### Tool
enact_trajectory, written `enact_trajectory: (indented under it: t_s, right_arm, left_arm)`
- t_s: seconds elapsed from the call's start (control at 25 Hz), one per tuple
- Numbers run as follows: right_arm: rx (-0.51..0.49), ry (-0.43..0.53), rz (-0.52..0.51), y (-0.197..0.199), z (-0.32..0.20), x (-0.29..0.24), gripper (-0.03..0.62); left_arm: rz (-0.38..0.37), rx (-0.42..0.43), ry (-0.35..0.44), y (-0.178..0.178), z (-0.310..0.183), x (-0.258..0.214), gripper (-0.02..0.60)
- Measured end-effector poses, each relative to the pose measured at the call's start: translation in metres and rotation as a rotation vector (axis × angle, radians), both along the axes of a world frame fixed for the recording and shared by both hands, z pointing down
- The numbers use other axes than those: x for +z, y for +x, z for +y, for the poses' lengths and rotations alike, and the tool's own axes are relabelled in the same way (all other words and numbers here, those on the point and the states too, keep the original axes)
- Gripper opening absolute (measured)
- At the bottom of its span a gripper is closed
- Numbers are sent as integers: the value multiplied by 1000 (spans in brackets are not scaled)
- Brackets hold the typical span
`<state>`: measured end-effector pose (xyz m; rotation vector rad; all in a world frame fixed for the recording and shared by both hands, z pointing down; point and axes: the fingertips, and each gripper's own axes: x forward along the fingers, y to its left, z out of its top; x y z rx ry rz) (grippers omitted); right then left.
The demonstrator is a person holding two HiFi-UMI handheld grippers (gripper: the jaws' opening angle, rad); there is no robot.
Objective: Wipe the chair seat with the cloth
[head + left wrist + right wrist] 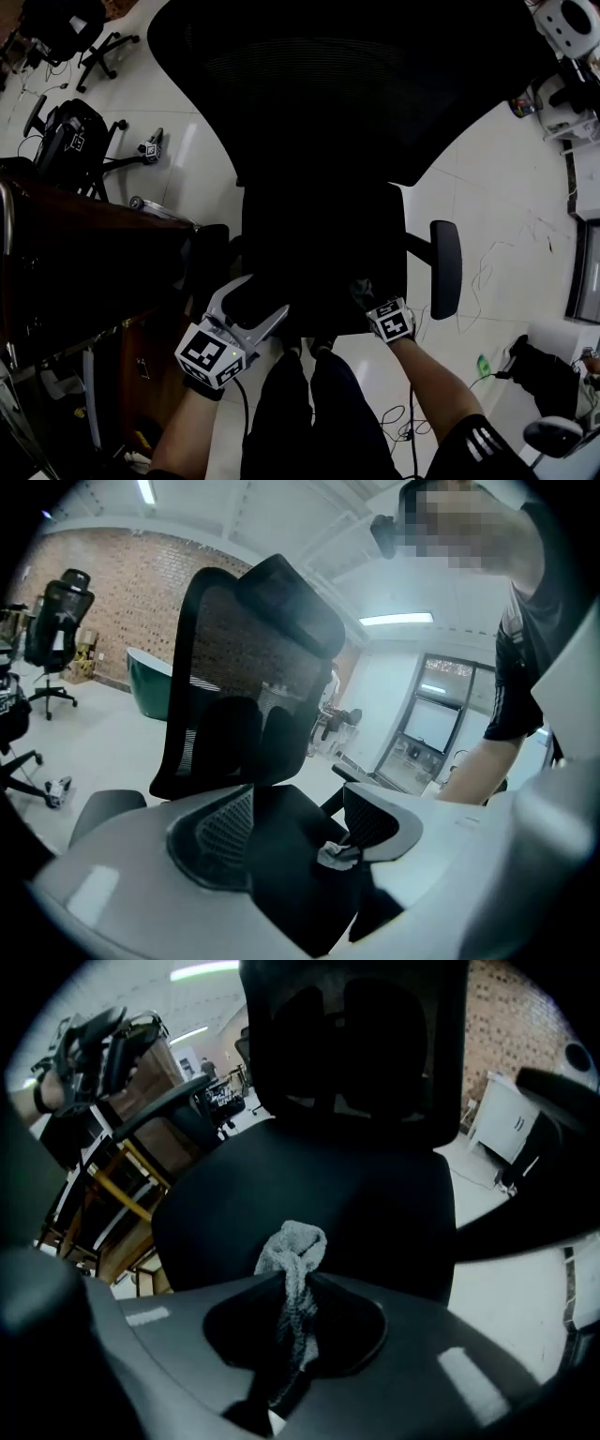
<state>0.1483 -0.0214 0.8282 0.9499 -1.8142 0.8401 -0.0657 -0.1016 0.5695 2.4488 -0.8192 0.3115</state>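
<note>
The black office chair's seat (319, 253) lies right below me, its mesh backrest (337, 75) beyond. My right gripper (364, 292) sits at the seat's near right edge, shut on a bunched grey cloth (294, 1265). The cloth sticks out past the jaws over the seat (309, 1185). My left gripper (264, 296) hovers at the seat's near left edge, its jaws spread wide and nothing between them. In the left gripper view the seat (281, 846) shows between the open jaws, with the cloth (336, 855) small at the far side.
A dark wooden desk (84, 253) stands close on the left. The chair's right armrest (446, 267) juts out beside my right arm. Other office chairs (70, 131) stand at the upper left, and cables (487, 272) lie on the white floor to the right.
</note>
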Motion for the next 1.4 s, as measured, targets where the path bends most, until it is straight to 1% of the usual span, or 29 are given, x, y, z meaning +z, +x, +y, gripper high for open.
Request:
enact_trajectory:
  t_s: [0.12, 0.24, 0.36, 0.48, 0.6, 0.68, 0.84, 0.96, 1.04, 1.12, 1.2, 1.4]
  right_arm:
    - [14, 82, -63, -29, -67, -14, 51]
    - [30, 114, -152, -74, -130, -25, 51]
    - [-38, 142, -190, -125, -182, -31, 51]
    - [-100, 154, -203, -172, -221, -30, 52]
    - [-181, 165, -188, -215, -249, -25, 52]
    - [-222, 159, -168, -236, -260, -19, 52]
    - [-272, 146, -135, -267, -269, -3, 52]
    - [-307, 117, -112, -280, -257, 13, 52]
    - [-293, 99, -108, -280, -242, 21, 52]
    - [-263, 119, -126, -281, -232, 20, 52]
    - [-249, 122, -146, -284, -213, 18, 51]
    - [-289, 94, -162, -288, -137, 20, 51]
  left_arm:
    - [-9, -27, 13, -14, -13, -7, 325]
    - [-4, -60, 39, -33, -25, -11, 325]
    - [-9, -85, 55, -46, -36, -17, 325]
    - [-9, -101, 62, -58, -42, -18, 325]
    - [-5, -126, 59, -72, -44, -16, 325]
    - [-3, -135, 53, -80, -41, -13, 325]
    - [-5, -141, 57, -93, -32, -6, 325]
    - [3, -156, 49, -101, -24, 0, 325]
    - [5, -159, 43, -103, -18, 4, 325]
    - [2, -159, 42, -105, -12, 7, 325]
    - [9, -164, 31, -107, -6, 8, 325]
    - [17, -158, 9, -101, 15, 10, 325]
